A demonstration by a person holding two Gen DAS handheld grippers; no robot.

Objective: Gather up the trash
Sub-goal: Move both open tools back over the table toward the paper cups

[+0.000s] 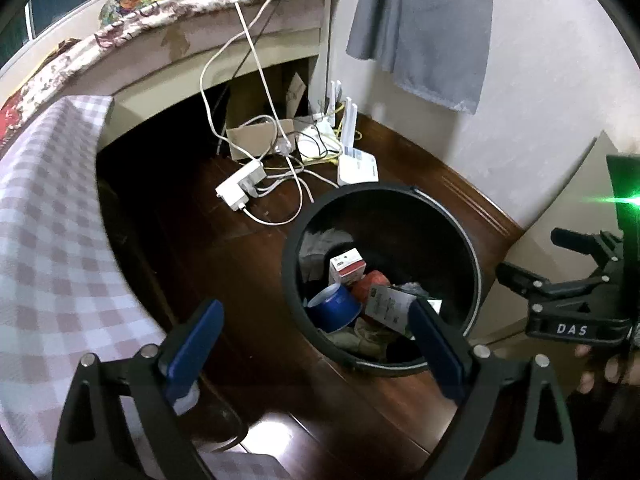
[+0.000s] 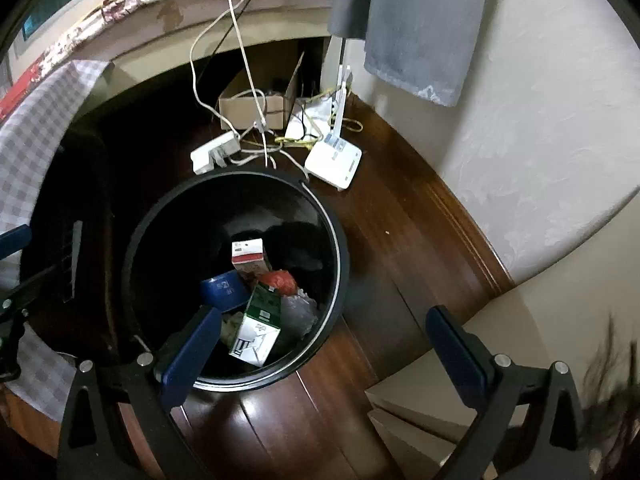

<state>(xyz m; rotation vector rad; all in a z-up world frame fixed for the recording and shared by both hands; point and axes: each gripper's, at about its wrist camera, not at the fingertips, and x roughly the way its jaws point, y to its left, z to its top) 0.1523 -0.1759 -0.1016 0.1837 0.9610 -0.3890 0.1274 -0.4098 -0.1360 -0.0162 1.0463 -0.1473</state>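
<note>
While you held both grippers tilted steeply down over the floor, the round black trash bin (image 2: 340, 264) stood on the dark wooden boards, near the corner where the skirting board meets the pale wall. Inside it lay a red-and-white carton (image 2: 248, 258), a blue cup (image 2: 224, 289) on its side, a crumpled red wrapper (image 2: 280, 280), a green-and-white carton (image 2: 258, 326) leaning against the near wall of the bin, and a clear crinkled plastic bag (image 2: 298, 312). The pieces touched one another in a loose heap at the bottom.

Your left gripper (image 1: 316, 354) had its blue, flat-padded fingers (image 1: 196, 344) spread wide with nothing between them; one finger overlapped the bin's near rim in the left wrist view. Your right gripper (image 2: 336, 356) was likewise spread fully apart and empty, its left finger (image 2: 192, 354) over the bin's rim. Your right hand (image 1: 608, 364) showed at the right edge of the left wrist view.

Beyond the bin, a white power strip (image 2: 214, 152), tangled white cables (image 2: 256, 120), a white router (image 2: 334, 162) and an open cardboard box (image 2: 252, 108) sat on the floor under a desk. A checked cloth (image 1: 52, 240) hung at the left.
</note>
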